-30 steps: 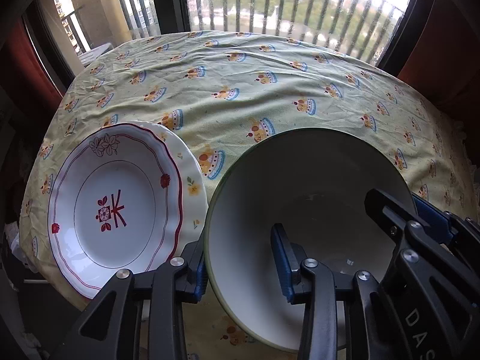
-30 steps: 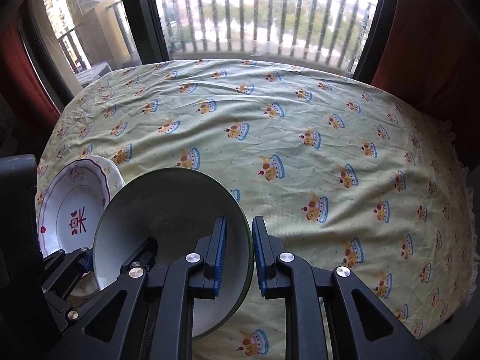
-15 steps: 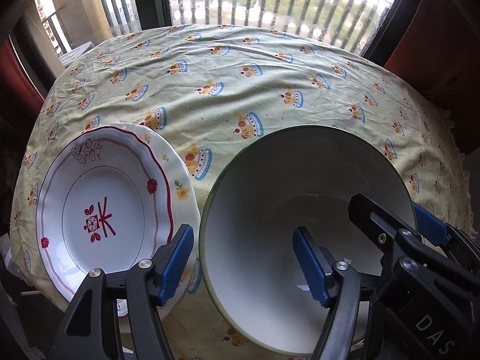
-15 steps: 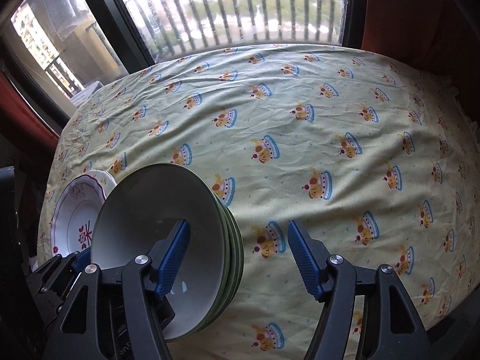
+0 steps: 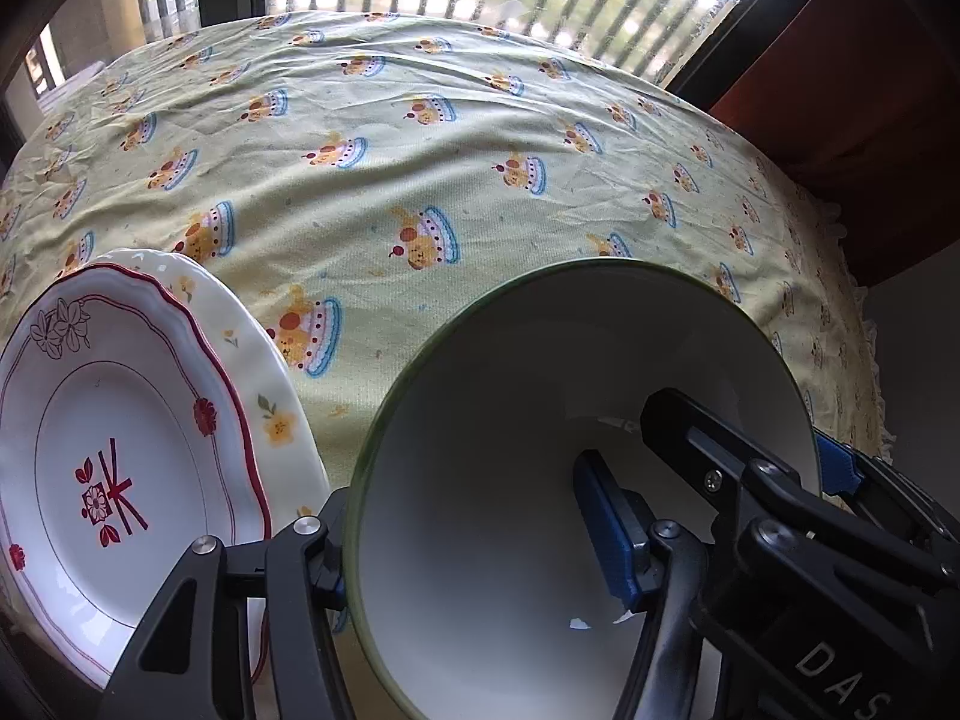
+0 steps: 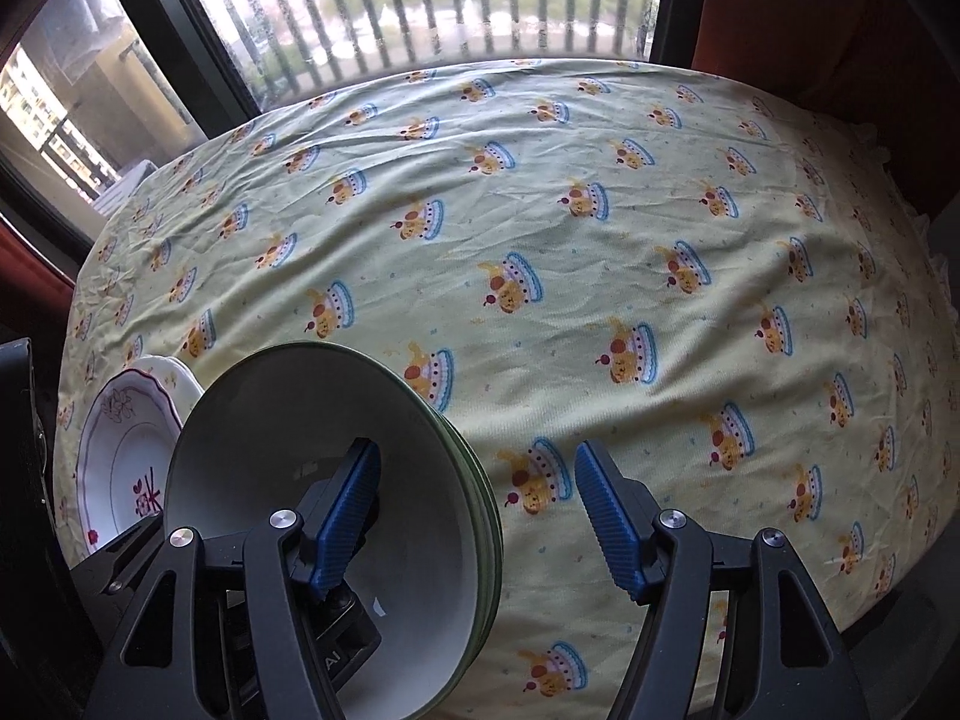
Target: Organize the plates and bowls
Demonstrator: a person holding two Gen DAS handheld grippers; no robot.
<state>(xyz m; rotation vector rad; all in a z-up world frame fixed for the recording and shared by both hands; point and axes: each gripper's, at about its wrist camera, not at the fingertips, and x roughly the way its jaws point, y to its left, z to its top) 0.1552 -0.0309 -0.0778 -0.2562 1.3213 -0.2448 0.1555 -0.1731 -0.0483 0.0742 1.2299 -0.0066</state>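
Note:
A stack of green-rimmed white bowls sits at the table's near edge; it also shows in the right wrist view. My left gripper is wide open, its jaws straddling the bowl's left rim, one finger outside and one blue pad inside. My right gripper is open, straddling the stack's right rim, its left pad inside the bowl. A red-trimmed white plate lies on a larger floral plate to the left; it also shows in the right wrist view.
The table carries a pale green cloth with cake prints. A window with railings stands behind the far edge. A red-brown panel stands at the right.
Both grippers have opened, releasing the bowl rim. The top bowl now rests in the stack. The left gripper has tilted and moved closer to the bowl.

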